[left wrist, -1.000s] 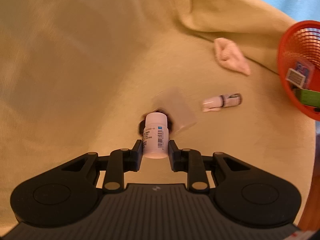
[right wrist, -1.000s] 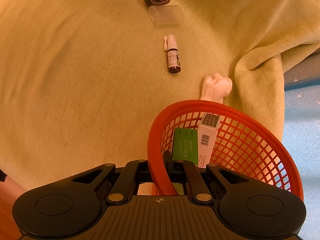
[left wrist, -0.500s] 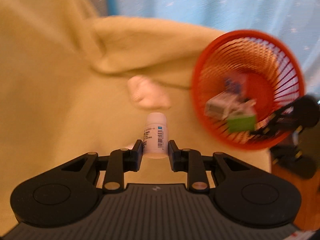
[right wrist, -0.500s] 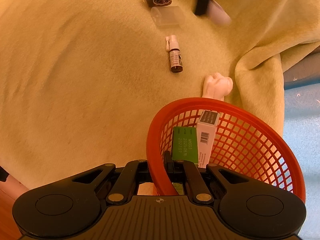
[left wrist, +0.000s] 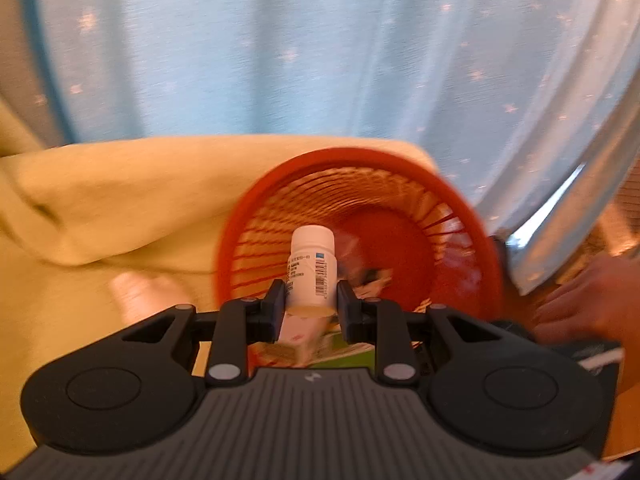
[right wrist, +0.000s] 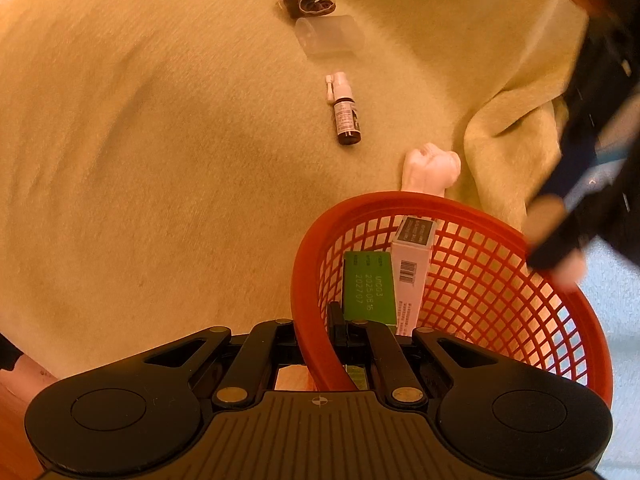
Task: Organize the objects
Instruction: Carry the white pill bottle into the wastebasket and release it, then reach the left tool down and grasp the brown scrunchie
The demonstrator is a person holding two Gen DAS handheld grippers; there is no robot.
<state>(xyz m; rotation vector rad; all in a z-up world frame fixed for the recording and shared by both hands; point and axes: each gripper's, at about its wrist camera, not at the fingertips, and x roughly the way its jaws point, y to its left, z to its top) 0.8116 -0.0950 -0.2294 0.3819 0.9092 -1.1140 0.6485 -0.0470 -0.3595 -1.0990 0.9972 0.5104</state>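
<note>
Left gripper, fingers pinching the white plastic pill bottle, has swung from the yellow blanket to above the red mesh basket, whose rim the right gripper clamps: release seems next.

A home bedroom — fleece blanket, star-print curtain.

Yellow blanket — spray bottle, basket
</note>
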